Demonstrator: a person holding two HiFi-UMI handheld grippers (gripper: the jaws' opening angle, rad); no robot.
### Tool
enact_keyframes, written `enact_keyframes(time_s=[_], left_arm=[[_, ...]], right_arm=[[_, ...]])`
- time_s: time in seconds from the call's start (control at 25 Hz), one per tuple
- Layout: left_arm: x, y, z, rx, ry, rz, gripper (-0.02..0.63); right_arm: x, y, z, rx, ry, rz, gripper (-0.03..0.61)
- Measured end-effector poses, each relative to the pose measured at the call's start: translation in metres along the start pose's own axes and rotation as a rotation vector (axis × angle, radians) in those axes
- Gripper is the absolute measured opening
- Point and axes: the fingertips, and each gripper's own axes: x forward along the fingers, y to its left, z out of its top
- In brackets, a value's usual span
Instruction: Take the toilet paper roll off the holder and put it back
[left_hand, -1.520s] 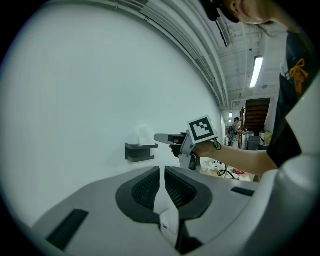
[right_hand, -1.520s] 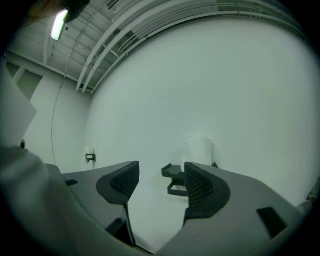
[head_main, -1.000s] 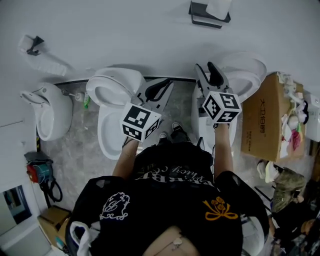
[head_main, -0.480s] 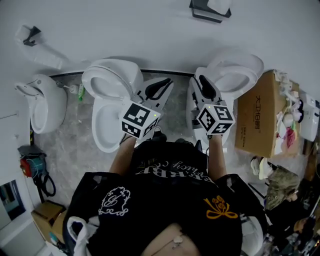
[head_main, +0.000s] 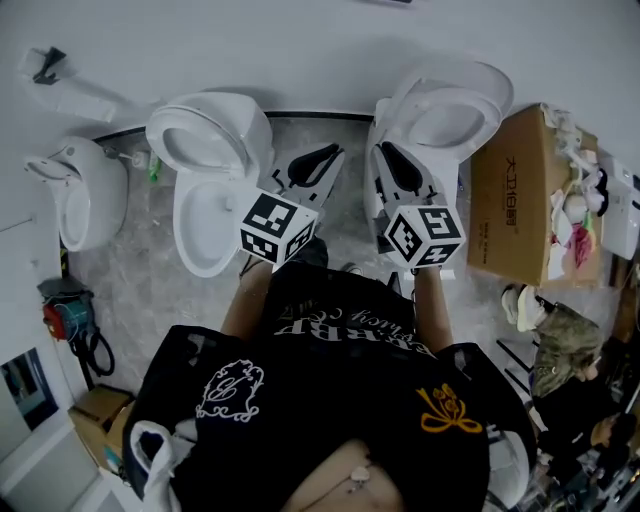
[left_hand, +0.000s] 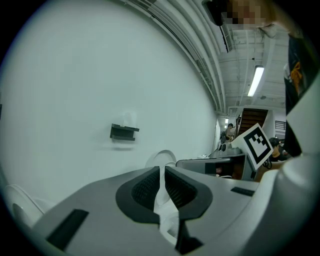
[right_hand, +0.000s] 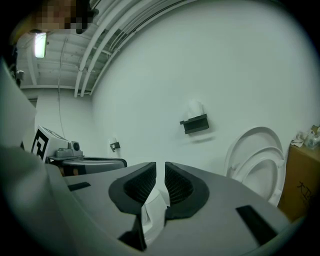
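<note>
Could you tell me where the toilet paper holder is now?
The holder hangs on the white wall ahead in the right gripper view, up-left of the raised toilet lid.

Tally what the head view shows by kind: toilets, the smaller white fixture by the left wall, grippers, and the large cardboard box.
Toilets: 2
Smaller white fixture: 1
Grippers, left gripper and right gripper: 2
Large cardboard box: 1
Total: 6
</note>
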Motion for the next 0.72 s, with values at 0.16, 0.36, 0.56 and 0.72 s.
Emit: enact_keyframes(time_s=[0.16, 0.36, 0.56, 0.72], left_arm=[[-0.006, -0.040, -0.007, 0.006, 0.007, 0.014, 0.044], [-0.019, -0.077, -0.009, 0.024, -0.001, 0.037, 0.044], [-0.037, -0.097, -0.013, 0.001, -0.016, 0.068, 0.044], [-0.041, -0.129, -0.012, 0.016, -0.032, 0.059, 0.044]], right_arm=[[-0.039, -0.005, -0.009, 0.013, -0.003, 0.022, 0.047], [-0.075, 0.001, -0.014, 0.018, -0.019, 0.052, 0.018], [-0.099, 0.015, -0.021, 0.016, -0.023, 0.084, 0.015], [-0.126, 0.019, -0.019, 0.009, -0.044, 0.110, 0.015]])
